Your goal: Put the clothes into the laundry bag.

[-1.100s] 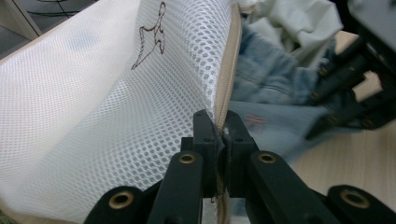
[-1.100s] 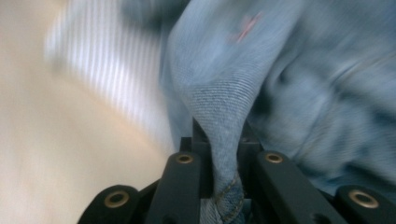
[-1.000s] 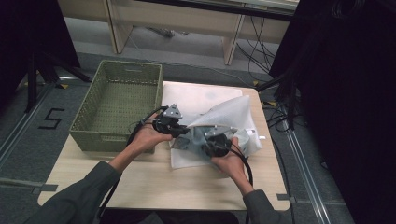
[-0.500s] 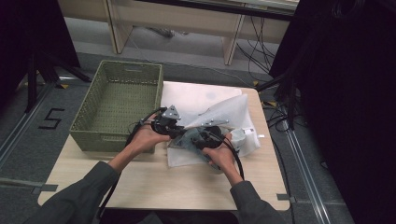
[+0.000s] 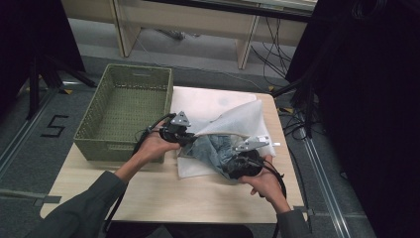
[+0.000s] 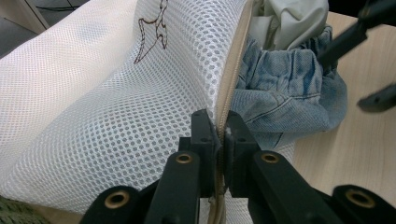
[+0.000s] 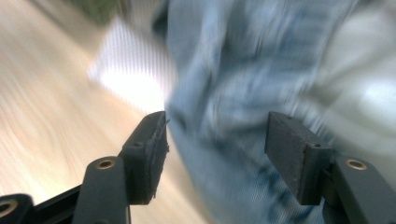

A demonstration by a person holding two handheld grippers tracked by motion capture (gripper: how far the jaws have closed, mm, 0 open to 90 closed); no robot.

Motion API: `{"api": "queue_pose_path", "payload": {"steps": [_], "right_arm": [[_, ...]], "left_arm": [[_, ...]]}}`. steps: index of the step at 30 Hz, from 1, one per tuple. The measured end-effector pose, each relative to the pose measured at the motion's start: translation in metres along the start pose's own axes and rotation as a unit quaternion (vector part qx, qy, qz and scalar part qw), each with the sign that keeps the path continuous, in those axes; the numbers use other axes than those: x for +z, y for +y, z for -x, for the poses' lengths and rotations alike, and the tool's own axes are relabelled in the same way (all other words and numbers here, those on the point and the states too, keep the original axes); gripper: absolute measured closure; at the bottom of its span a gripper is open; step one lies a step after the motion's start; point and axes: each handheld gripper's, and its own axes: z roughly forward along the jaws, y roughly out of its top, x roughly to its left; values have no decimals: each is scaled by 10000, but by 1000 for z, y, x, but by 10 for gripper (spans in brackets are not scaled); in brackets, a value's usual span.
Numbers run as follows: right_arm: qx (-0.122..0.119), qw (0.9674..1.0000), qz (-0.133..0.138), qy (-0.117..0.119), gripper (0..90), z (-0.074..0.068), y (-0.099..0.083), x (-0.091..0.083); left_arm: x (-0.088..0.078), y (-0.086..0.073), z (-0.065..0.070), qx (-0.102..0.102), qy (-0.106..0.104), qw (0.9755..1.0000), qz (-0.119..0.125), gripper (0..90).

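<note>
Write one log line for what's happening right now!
left gripper: shut on white mesh laundry bag | right gripper: just opening, off blue denim garment | half inside bag

table (image 5: 163,198): light wood | on it: green basket (image 5: 124,148), white mesh bag (image 5: 233,121), denim garment (image 5: 213,148)

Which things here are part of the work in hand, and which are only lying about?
In the job:
- white mesh laundry bag, zipper edge pinched by left gripper
- denim garment at its mouth
- right gripper, jaws just opened

Lying about:
- green woven basket
- wooden table
</note>
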Motion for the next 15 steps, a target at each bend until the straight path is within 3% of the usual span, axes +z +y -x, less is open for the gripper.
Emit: {"api": "queue_pose_path", "payload": {"steps": [1,3,4,7,8,9,10,12,13,15], "right_arm": [[-9,9998,-209,28,396,1,-5,3],[-83,9997,-210,-10,390,1,-10,10],[-204,9988,-435,5,383,-3,-17,19],[-416,9970,-652,-37,375,-9,-21,29],[-712,9945,-737,-196,446,-11,-22,39],[-712,9945,-737,-196,446,-11,-22,39],[-741,9937,-797,-256,520,-10,-21,40],[-813,9927,-760,-471,787,-8,-16,44],[-816,9935,-469,-639,860,-5,-8,42],[-761,9942,-425,-631,865,-4,-3,39]], "left_arm": [[0,0,0,0,0,10000,0,835],[0,1,0,84,2,10000,-9,834],[0,1,0,66,-4,10000,4,835],[2,0,1,7,-16,10000,33,835],[2,0,1,66,-38,10000,-11,835],[2,0,1,66,-38,10000,-11,835],[2,0,2,78,-18,10000,-29,835],[2,1,3,93,-28,9999,-32,837],[3,1,4,67,-38,10000,-35,839],[3,2,5,124,-93,9999,-47,843]]}}
